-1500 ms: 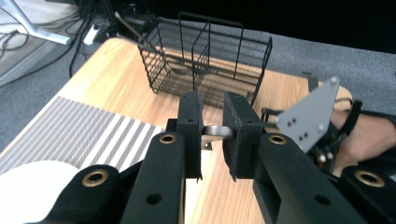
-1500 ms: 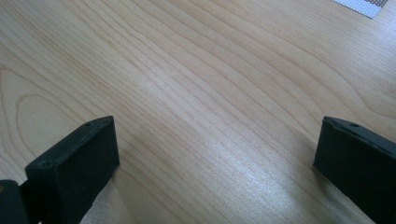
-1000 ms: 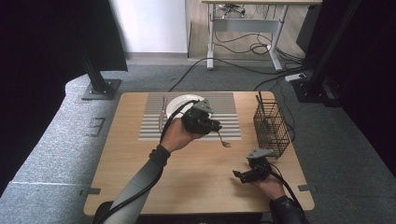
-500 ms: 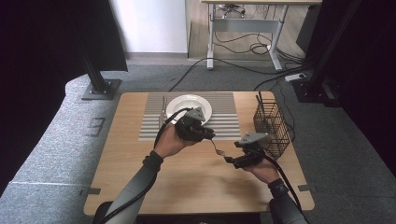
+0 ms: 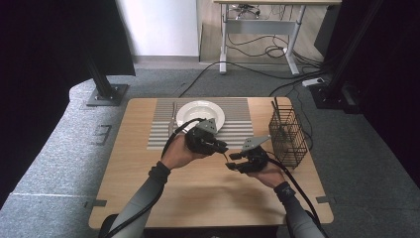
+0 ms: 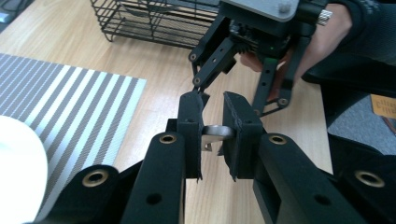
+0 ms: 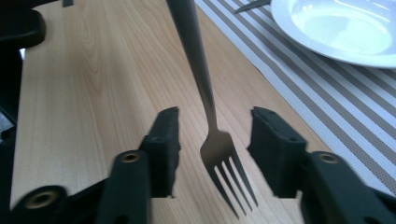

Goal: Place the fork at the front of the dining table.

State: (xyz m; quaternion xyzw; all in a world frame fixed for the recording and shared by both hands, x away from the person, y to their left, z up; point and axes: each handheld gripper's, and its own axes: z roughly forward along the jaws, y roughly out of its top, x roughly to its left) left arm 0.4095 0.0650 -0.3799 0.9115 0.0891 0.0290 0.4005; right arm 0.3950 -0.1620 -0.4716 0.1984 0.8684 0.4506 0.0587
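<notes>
- High view, frame centre: my left gripper [image 5: 222,148] pinches the fork [image 7: 208,107] by its handle above the table [image 5: 198,188].
- My right gripper [image 7: 212,140] has been closing, jaws flanking the tines, not touching.

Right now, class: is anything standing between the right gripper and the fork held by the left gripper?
Nothing visible. The fork already hangs between the right gripper's pads, untouched, while the left gripper clamps its handle.

Plate [image 5: 200,113] on mat [image 5: 163,130], basket [image 5: 287,133] to its right
</notes>
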